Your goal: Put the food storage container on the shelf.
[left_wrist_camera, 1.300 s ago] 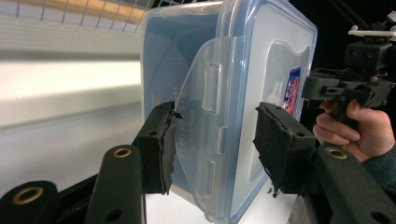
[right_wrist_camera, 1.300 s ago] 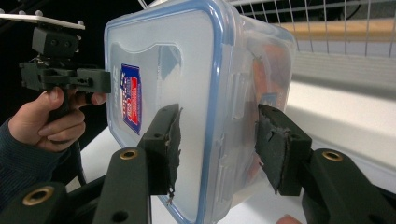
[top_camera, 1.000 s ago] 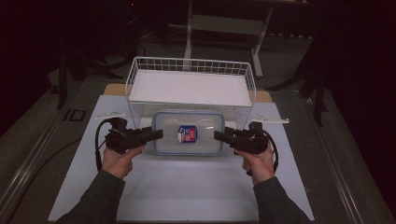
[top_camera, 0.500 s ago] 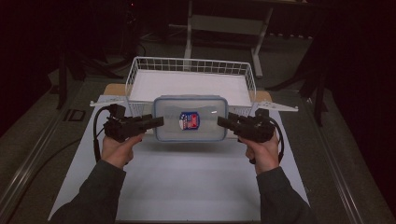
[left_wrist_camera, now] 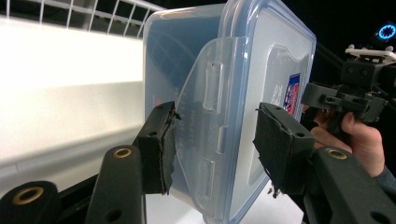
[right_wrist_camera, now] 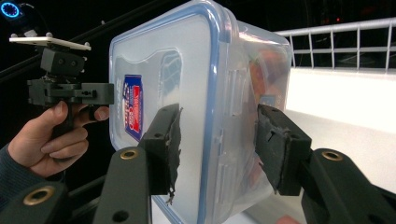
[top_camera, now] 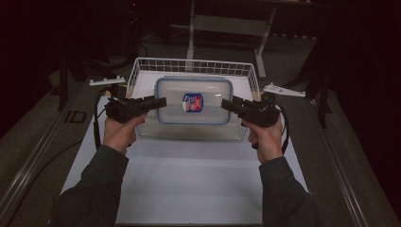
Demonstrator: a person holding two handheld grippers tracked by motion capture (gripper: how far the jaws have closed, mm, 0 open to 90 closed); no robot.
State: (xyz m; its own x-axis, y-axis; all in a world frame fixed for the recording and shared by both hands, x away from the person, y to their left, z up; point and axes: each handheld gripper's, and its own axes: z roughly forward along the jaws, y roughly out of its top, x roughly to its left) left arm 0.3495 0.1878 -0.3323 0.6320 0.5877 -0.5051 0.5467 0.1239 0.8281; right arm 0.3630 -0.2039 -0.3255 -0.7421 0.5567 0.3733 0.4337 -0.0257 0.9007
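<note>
From the high view, both forearms reach forward from the near edge, hands level, the left tongs [top_camera: 160,101] and right tongs [top_camera: 228,104] pointing inward at each other. Between them hangs a clear plastic container [top_camera: 194,100] with a blue-rimmed lid and a red and blue label, lifted off the white worktop [top_camera: 189,179] just in front of a white wire basket [top_camera: 196,66].

In the left gripper view, the left tongs [left_wrist_camera: 212,140] stand partly spread, their worn black foam pads [left_wrist_camera: 161,144] either side of the container's [left_wrist_camera: 243,84] translucent side latch and lid edge. One pad touches the box wall; whether the other presses the lid, I cannot tell. The right hand [left_wrist_camera: 355,137] shows at the far side.

In the right gripper view, the right tongs [right_wrist_camera: 217,140] likewise straddle the container's [right_wrist_camera: 187,93] end, pads close against lid and wall, a firm clamp not certain. The left hand [right_wrist_camera: 44,140] grips its tool beyond
</note>
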